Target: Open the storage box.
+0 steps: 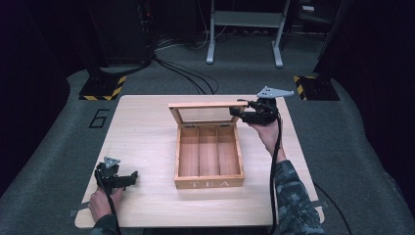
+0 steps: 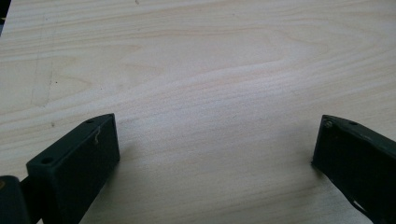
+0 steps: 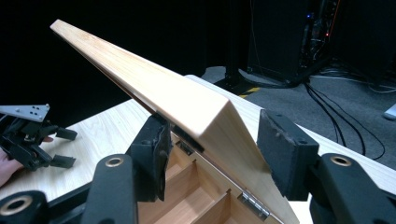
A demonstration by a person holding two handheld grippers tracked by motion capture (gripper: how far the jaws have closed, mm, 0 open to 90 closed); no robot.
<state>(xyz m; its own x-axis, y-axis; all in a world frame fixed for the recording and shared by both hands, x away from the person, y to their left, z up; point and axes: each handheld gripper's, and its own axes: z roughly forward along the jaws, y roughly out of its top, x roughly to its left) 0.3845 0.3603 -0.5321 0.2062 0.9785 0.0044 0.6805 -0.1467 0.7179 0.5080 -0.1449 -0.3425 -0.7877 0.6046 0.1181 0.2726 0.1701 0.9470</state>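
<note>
A wooden tea box (image 1: pixel 209 183) with three empty compartments stands at the middle of the table (image 1: pixel 142 132). Its glass-paned lid (image 1: pixel 203 115) is raised to nearly upright. My right gripper (image 1: pixel 239 108) holds the lid's right end. In the right gripper view the lid's corner (image 3: pixel 205 116) sits between the two pads (image 3: pixel 156 154), which press on its faces. My left gripper (image 1: pixel 133 177) rests near the table's front left with its jaws apart. Bare wood lies between the jaws of the left gripper (image 2: pixel 215 140). The right gripper view also has the left gripper (image 3: pixel 63 147), far off.
Beyond the table's far edge are floor cables (image 1: pixel 191 73), a grey stand (image 1: pixel 244 29) and yellow-black striped feet (image 1: pixel 103 88). Bare tabletop lies left of the box.
</note>
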